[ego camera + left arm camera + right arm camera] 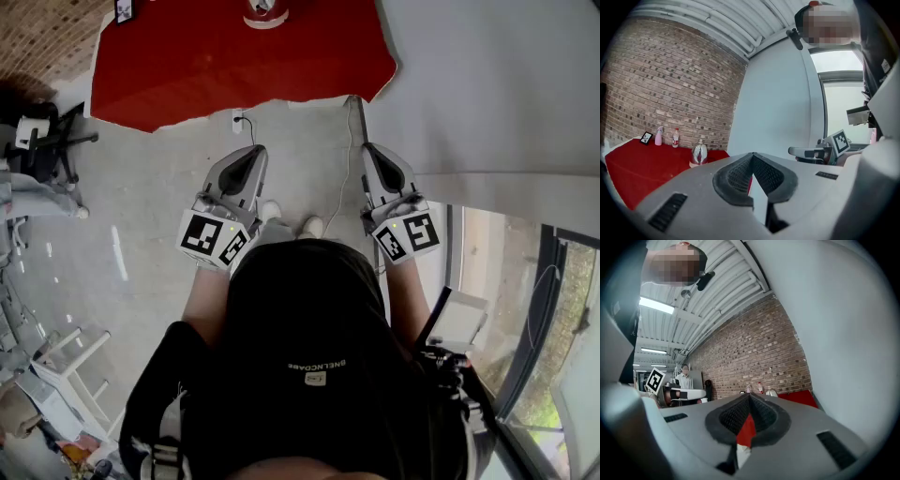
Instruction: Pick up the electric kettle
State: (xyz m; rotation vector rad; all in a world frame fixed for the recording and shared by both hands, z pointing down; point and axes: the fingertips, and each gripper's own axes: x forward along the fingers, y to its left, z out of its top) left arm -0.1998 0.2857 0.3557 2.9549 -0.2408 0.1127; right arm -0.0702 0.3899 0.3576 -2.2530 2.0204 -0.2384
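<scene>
The electric kettle [699, 154] stands on the red desk [642, 173], toward its far side and well apart from both tongs. Bare grey floor [159, 206] lies open between the person's feet and the desk's near edge, and a white wall [487, 84] bounds the right. The left tongs [251, 150] and right tongs [367, 148] are closed and empty, held level side by side. A pink spray bottle [658, 136] and a small frame [646, 138] stand by the brick wall [670, 84]
</scene>
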